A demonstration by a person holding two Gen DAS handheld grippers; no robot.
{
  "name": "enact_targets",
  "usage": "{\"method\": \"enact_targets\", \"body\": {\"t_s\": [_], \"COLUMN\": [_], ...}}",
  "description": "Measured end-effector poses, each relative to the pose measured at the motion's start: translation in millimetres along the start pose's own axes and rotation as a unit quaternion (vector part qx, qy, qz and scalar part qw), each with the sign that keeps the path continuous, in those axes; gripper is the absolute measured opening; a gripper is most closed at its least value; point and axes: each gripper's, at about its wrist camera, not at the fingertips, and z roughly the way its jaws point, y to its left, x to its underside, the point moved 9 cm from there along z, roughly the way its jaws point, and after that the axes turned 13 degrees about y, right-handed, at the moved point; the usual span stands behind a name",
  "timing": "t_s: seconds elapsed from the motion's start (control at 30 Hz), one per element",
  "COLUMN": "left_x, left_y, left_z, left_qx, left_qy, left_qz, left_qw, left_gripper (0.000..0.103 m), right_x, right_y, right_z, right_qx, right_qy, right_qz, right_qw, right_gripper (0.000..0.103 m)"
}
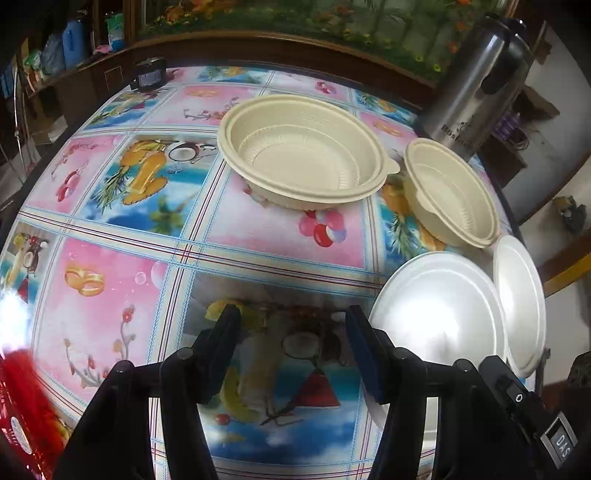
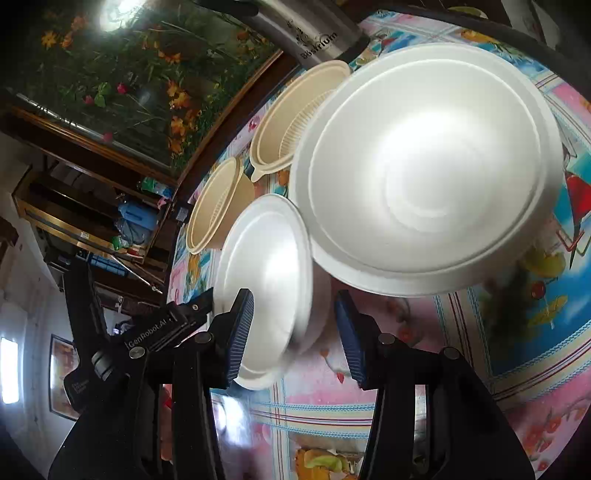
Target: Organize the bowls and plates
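Observation:
Two beige ribbed bowls stand on the patterned tablecloth: a large one (image 1: 306, 155) (image 2: 218, 206) mid-table and a smaller one (image 1: 454, 195) (image 2: 291, 118) to its right. Two white foam plates lie near the right edge: a large one (image 1: 439, 310) (image 2: 428, 170) and a smaller one (image 1: 521, 302) (image 2: 269, 273). My left gripper (image 1: 291, 354) is open and empty, low over the table, its right finger beside the large plate's rim. My right gripper (image 2: 295, 332) is open, its fingers on either side of the smaller plate's near rim, which looks blurred.
A steel thermos (image 1: 476, 85) (image 2: 314, 33) stands behind the smaller bowl. A dark jar (image 1: 149, 75) sits at the far left corner. A red shiny packet (image 1: 26, 410) lies at the near left. The table (image 1: 118, 295) ends just right of the plates.

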Motion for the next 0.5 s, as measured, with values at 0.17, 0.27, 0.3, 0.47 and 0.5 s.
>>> {"method": "enact_targets", "body": {"t_s": [0.17, 0.27, 0.3, 0.47, 0.5], "left_x": [-0.7, 0.3, 0.3, -3.0, -3.9], "left_y": [4.0, 5.2, 4.8, 4.9, 4.8], "left_z": [-6.2, -2.1, -1.5, -9.2, -10.9], "left_qx": [0.009, 0.014, 0.021, 0.094, 0.108], "left_qy": [-0.014, -0.006, -0.003, -0.011, -0.014], "left_qz": [-0.002, -0.004, -0.004, -0.026, -0.03], "left_qw": [0.9999, 0.9999, 0.9998, 0.9951, 0.9936], "left_gripper": [0.066, 0.066, 0.066, 0.066, 0.066], "right_x": [-2.4, -1.8, -0.8, -2.4, -2.8], "right_y": [2.2, 0.2, -0.4, -5.0, -6.0], "right_z": [-4.4, -1.2, 0.6, 1.2, 1.1], "right_qx": [0.007, 0.017, 0.021, 0.031, 0.032], "right_qy": [-0.015, -0.013, -0.01, -0.015, -0.016], "right_qz": [-0.011, -0.014, -0.015, -0.015, -0.014], "right_qw": [1.0, 1.0, 1.0, 0.999, 0.999], "right_gripper": [0.046, 0.045, 0.045, 0.033, 0.029]}}
